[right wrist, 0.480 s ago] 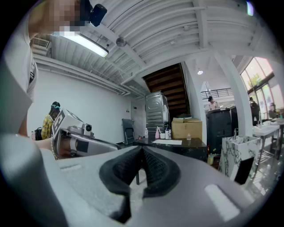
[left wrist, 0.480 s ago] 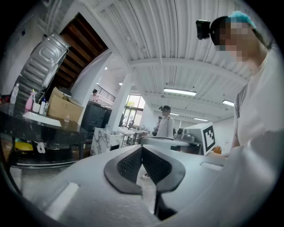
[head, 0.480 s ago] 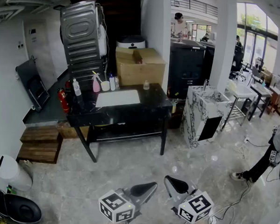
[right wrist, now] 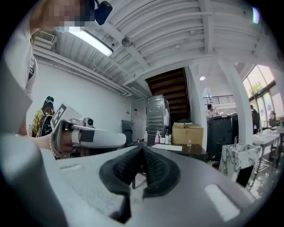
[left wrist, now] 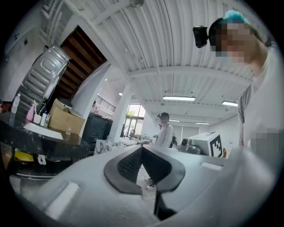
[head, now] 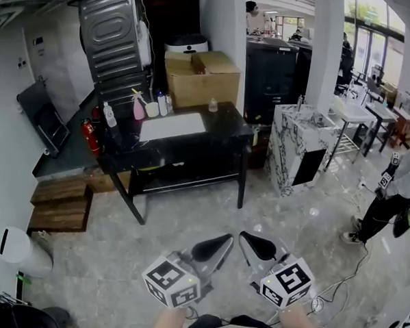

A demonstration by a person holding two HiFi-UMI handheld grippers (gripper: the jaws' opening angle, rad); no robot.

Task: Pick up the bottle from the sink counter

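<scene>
Several bottles (head: 138, 109) on the sink counter (head: 222, 124) look tiny, indistinct

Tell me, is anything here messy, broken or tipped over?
Nothing looks spilled or broken. The clear bottle and the pink spray bottle stand upright on the counter. Only a loose cable trails over the floor, where someone might trip.
</scene>
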